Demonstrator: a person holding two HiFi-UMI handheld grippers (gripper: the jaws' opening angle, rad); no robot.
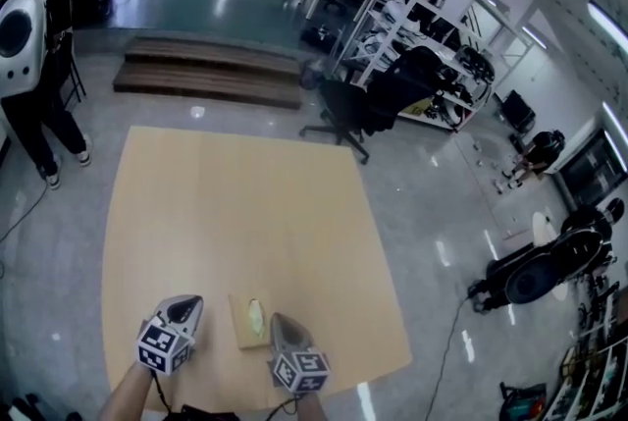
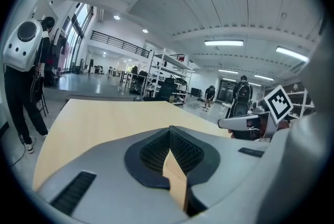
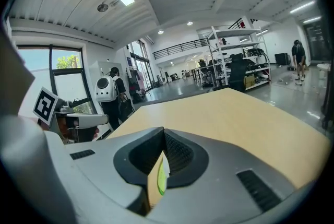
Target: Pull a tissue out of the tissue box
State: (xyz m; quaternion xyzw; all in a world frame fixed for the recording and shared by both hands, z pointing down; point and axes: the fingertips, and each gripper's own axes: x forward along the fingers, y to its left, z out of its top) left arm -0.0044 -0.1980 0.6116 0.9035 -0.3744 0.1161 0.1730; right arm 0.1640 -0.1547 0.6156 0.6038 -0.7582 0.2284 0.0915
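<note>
A tan tissue box with a pale green tissue slot lies flat near the front edge of the light wooden table. My left gripper hangs just left of the box and my right gripper just right of it, both pointing away from me. In the left gripper view the jaws meet at their tips, with nothing held, and a tan edge of the box shows below them. The right gripper is shut too and holds nothing. The box and its green slot show under its jaws.
A person with a white backpack stands left of the table. Low wooden steps and a black office chair lie beyond the far edge. A black scooter is parked on the floor to the right.
</note>
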